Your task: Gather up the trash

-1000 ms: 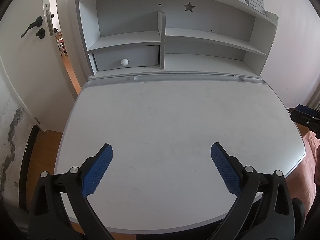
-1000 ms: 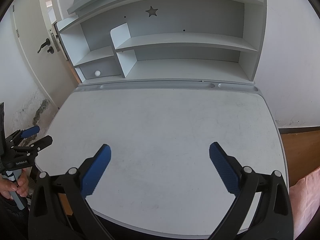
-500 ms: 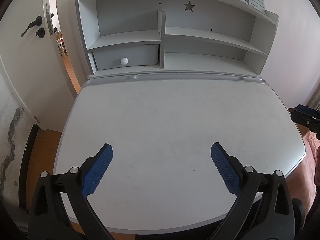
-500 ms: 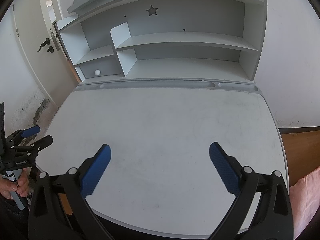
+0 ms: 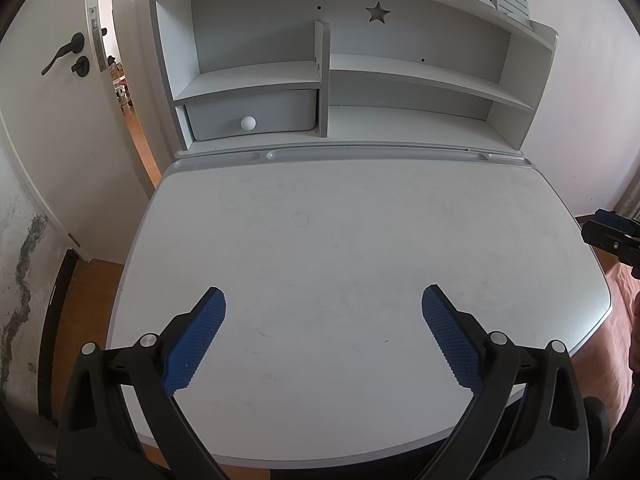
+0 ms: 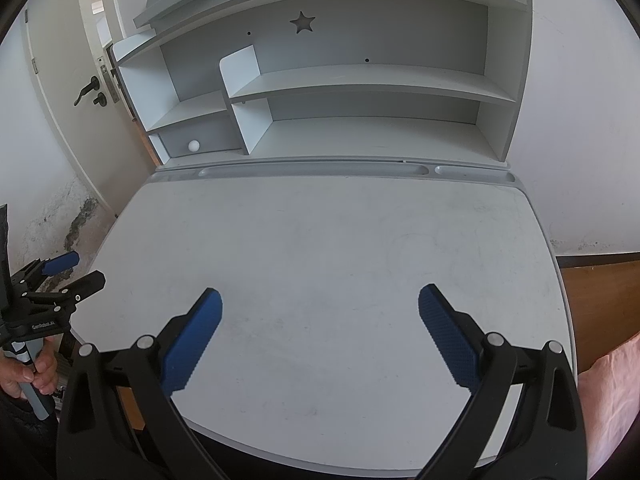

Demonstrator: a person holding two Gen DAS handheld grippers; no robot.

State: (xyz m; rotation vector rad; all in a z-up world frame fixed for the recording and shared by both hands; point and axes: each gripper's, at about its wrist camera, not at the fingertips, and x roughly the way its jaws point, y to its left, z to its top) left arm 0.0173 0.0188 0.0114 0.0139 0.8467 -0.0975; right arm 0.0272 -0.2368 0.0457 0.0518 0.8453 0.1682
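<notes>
Trash is nowhere to be seen on the pale grey bench (image 5: 360,240), whose scuffed top lies bare in both wrist views. The left gripper (image 5: 322,336) hangs over the near edge at the bottom of its frame, jaws spread wide and holding nothing; the right gripper (image 6: 318,334) does likewise, also splayed and empty. The shelf unit (image 5: 400,80) at the top of the frame, with a star cut-out and a small drawer (image 5: 252,118) at centre left, shows no litter either. With no item visible, its weight, stiffness and best place to grip cannot be judged; collection looks either finished or not yet begun.
</notes>
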